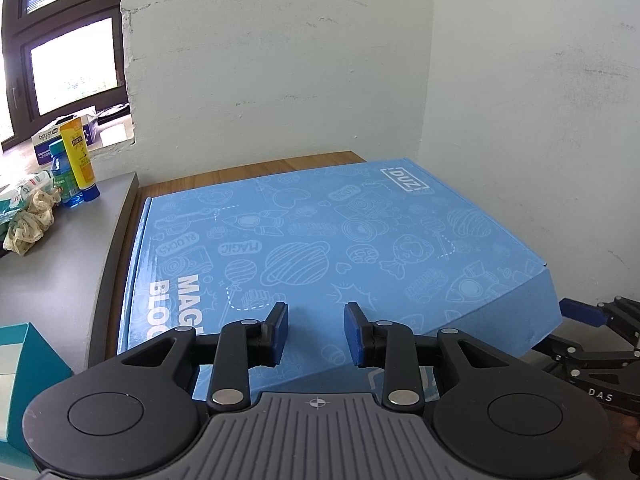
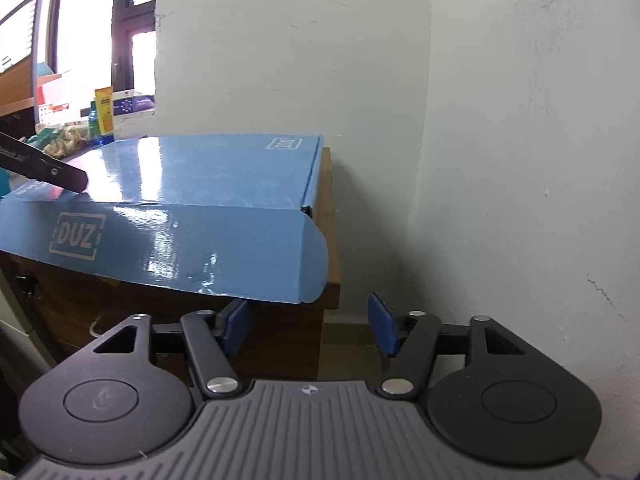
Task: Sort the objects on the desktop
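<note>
A large flat blue cardboard box (image 1: 340,248), printed with cartoon outlines and "DUZ", lies on a wooden cabinet top (image 1: 256,168) in the wall corner. My left gripper (image 1: 316,320) is open and empty, hovering over the box's near edge. In the right wrist view the same box (image 2: 192,208) overhangs the cabinet's front, its side flap hanging down. My right gripper (image 2: 308,320) is open and empty, just below and in front of that flap, its left finger (image 2: 236,324) close under the flap's edge. The right gripper also shows in the left wrist view (image 1: 592,340).
A grey desk (image 1: 60,272) adjoins the cabinet on the left, holding a yellow tube (image 1: 80,152), a blue-green bottle (image 1: 66,184), a lace scrunchie (image 1: 32,224) and packets. A teal box (image 1: 20,376) stands near left. White walls close in behind and right.
</note>
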Demonstrator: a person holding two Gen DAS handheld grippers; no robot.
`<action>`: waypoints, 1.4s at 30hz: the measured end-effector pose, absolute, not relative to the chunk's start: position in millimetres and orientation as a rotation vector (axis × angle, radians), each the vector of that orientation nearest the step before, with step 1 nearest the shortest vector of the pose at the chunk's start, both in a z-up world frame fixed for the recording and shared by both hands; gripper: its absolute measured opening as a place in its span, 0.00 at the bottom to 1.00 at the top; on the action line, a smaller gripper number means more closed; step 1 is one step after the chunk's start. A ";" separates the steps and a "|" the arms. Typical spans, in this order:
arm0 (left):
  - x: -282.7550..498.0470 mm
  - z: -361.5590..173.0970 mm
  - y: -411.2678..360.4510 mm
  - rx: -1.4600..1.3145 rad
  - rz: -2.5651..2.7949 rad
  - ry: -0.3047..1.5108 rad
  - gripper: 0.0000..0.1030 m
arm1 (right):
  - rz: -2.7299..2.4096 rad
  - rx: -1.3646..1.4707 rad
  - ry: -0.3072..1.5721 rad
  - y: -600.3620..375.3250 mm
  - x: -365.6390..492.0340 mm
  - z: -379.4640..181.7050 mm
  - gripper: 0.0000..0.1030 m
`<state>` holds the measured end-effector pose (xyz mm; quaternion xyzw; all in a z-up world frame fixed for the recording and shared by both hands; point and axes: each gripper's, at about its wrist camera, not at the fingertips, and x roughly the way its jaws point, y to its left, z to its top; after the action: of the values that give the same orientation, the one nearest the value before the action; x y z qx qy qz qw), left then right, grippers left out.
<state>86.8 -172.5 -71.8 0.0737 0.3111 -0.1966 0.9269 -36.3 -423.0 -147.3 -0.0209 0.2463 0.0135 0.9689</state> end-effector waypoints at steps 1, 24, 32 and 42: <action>86.7 -71.8 -172.5 0.151 -0.403 0.637 0.33 | 0.038 -0.037 0.501 -422.6 -37.1 -146.0 0.56; 86.1 -72.1 -174.0 0.157 -0.395 0.637 0.33 | 0.102 -0.024 0.518 -414.5 -52.4 -120.6 0.40; 88.3 -71.2 -171.5 0.154 -0.406 0.639 0.34 | 0.103 -0.018 0.530 -418.0 -50.2 -133.8 0.44; 81.4 -73.3 -164.9 0.155 -0.405 0.602 0.38 | 0.100 -0.030 0.543 -422.9 -58.0 -110.7 0.44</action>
<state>81.4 -164.9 -73.3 0.0758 0.2942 -0.1981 0.9319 -58.0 -422.9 -110.7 -0.0150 0.2680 0.0493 0.9620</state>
